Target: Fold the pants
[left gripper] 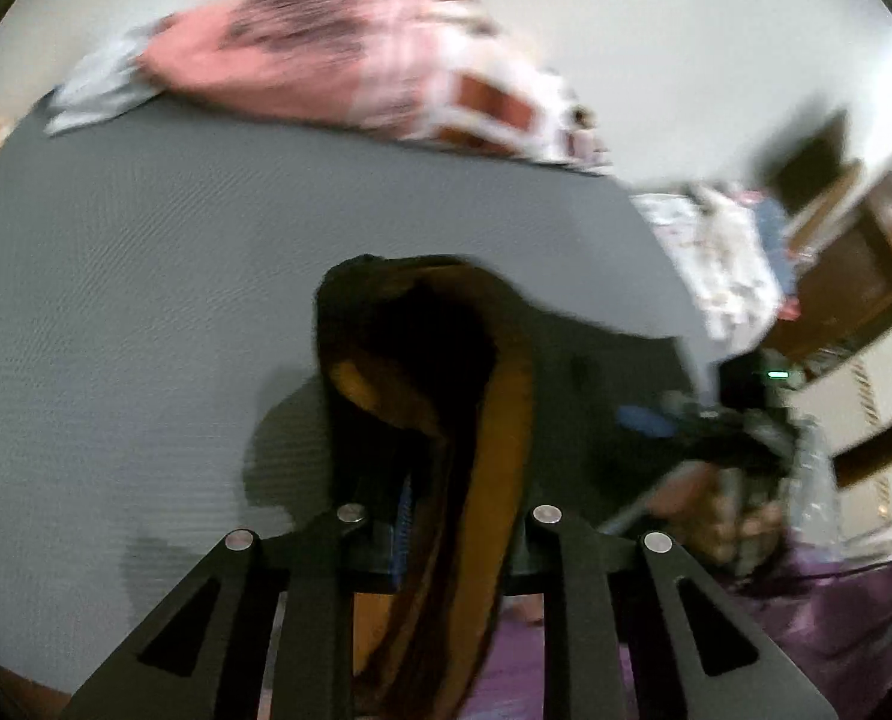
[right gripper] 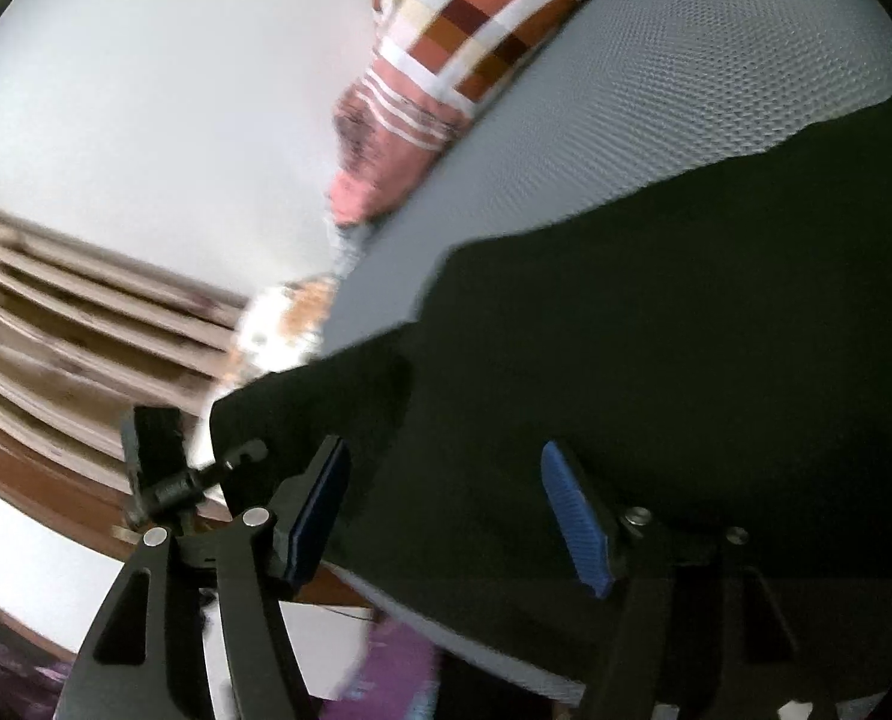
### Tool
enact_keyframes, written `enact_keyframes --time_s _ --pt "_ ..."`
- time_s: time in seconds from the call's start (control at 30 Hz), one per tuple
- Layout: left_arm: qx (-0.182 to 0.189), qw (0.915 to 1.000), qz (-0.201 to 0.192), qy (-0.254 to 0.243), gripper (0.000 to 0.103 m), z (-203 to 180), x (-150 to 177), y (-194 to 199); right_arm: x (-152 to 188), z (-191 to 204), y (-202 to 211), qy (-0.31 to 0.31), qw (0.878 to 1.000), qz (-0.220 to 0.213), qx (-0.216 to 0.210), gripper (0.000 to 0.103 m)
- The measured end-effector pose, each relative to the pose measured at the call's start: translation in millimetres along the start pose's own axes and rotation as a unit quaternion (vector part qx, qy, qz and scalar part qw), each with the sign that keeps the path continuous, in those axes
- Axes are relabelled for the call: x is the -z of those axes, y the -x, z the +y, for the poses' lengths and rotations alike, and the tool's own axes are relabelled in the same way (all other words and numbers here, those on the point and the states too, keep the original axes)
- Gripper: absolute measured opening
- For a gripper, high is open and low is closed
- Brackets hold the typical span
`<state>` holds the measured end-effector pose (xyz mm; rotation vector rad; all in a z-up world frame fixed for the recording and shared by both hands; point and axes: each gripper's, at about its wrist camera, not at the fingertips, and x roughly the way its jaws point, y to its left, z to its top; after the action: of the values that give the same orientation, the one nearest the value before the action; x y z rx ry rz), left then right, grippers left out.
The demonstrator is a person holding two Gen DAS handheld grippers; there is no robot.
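Observation:
The dark pants (right gripper: 655, 360) lie on the grey textured surface (right gripper: 655, 96). In the left wrist view a bunched fold of the pants (left gripper: 434, 396), dark with an orange-brown lining, stands up between the fingers. My left gripper (left gripper: 446, 516) is shut on that fold and holds it above the grey surface (left gripper: 146, 300). My right gripper (right gripper: 446, 504) is open, its blue pads (right gripper: 571, 516) wide apart just over the near part of the pants. The right gripper also shows in the left wrist view (left gripper: 715, 420), to the right, in a hand.
A pile of pink and checked laundry (left gripper: 350, 66) lies at the far edge of the grey surface; it also shows in the right wrist view (right gripper: 446, 54). A floral cloth (left gripper: 715, 252) and wooden furniture (left gripper: 853, 276) stand to the right. Purple cloth (left gripper: 835, 618) is near the front.

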<state>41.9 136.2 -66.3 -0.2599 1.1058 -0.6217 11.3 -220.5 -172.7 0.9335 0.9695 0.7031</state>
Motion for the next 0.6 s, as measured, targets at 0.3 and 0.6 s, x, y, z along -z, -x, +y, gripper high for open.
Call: enact_keyframes --time_s 0.3,0.6 --pt "0.178 0.9837 0.012 -0.019 0.021 -147 -58 -112 -5 -17 57 -0.119 0.969 -0.045 -0.212 0.076" --pt "0.203 0.9736 0.098 -0.036 0.044 -218 -85 -222 -11 -86 128 -0.172 0.969 -0.107 -0.139 0.088"
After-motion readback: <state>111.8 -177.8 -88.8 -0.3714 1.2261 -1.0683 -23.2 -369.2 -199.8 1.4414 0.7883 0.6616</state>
